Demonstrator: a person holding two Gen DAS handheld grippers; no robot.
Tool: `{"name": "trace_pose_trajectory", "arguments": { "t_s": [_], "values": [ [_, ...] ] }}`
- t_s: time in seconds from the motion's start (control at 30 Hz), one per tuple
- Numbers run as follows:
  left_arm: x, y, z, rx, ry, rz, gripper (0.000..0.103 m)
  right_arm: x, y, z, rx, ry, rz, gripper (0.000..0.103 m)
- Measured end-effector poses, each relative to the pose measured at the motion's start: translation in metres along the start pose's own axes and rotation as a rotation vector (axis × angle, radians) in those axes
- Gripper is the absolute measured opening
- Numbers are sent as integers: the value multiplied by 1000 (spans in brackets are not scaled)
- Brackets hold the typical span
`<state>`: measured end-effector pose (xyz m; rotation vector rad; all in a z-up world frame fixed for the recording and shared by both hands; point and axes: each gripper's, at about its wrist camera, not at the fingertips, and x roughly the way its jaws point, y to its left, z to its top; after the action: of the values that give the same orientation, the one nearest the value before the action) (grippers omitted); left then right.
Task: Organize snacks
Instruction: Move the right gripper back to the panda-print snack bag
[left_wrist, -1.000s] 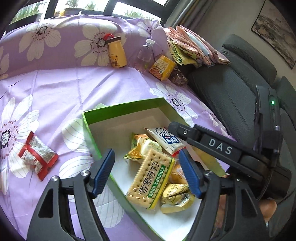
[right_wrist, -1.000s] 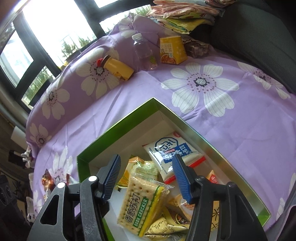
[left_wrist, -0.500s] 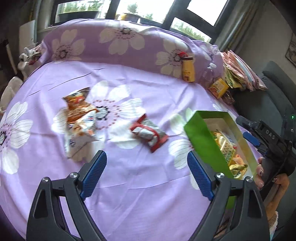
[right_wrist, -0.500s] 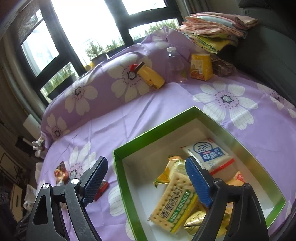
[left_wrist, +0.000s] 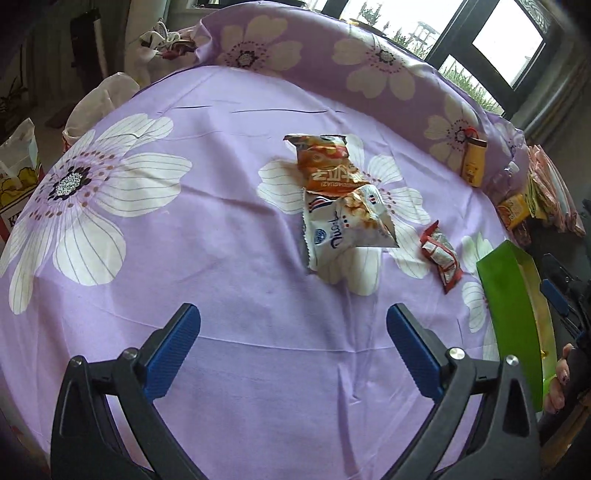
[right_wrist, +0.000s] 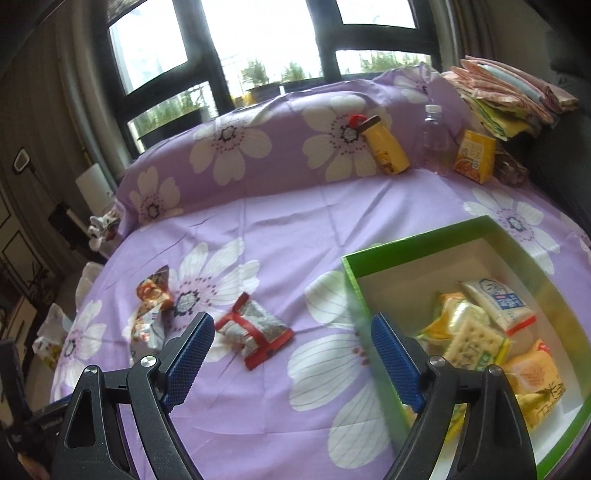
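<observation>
A green box (right_wrist: 417, 243) on the purple flowered cloth holds several snack packets, among them a soda cracker pack (right_wrist: 472, 347). Left of it lies a red-and-silver packet (right_wrist: 255, 332), and further left an orange packet (left_wrist: 325, 166) partly under a white packet (left_wrist: 343, 229). My left gripper (left_wrist: 291, 314) hovers over bare cloth in front of those two packets; its jaws are opening with nothing between them. My right gripper (right_wrist: 291, 321) stands open and empty above the cloth, between the red-and-silver packet and the box's near left corner.
At the back against the flowered cushion stand a yellow bottle (right_wrist: 386, 147), a clear water bottle (right_wrist: 434, 140) and an orange carton (right_wrist: 474, 157). Folded cloths (right_wrist: 506, 96) are stacked on a grey sofa to the right. A person's hand (left_wrist: 561, 376) shows beside the box.
Both grippers have left the box and swung left over the cloth, and both have spread their jaws wider. The cracker pack now lies in the box.
</observation>
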<state>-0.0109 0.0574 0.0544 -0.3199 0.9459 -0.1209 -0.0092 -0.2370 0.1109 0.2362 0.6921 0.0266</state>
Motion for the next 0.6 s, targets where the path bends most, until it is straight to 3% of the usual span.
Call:
{"name": "trace_pose_trajectory", "arguments": {
  "t_s": [0.17, 0.37, 0.6],
  "values": [
    [-2, 14, 5, -39, 2, 12, 101, 33, 51, 1, -48, 123, 100, 89],
    [-6, 32, 12, -83, 9, 2, 102, 76, 128, 14, -153, 195, 161, 89],
    [-9, 48, 18, -137, 11, 7, 102, 140, 197, 23, -276, 262, 90, 89]
  ]
}}
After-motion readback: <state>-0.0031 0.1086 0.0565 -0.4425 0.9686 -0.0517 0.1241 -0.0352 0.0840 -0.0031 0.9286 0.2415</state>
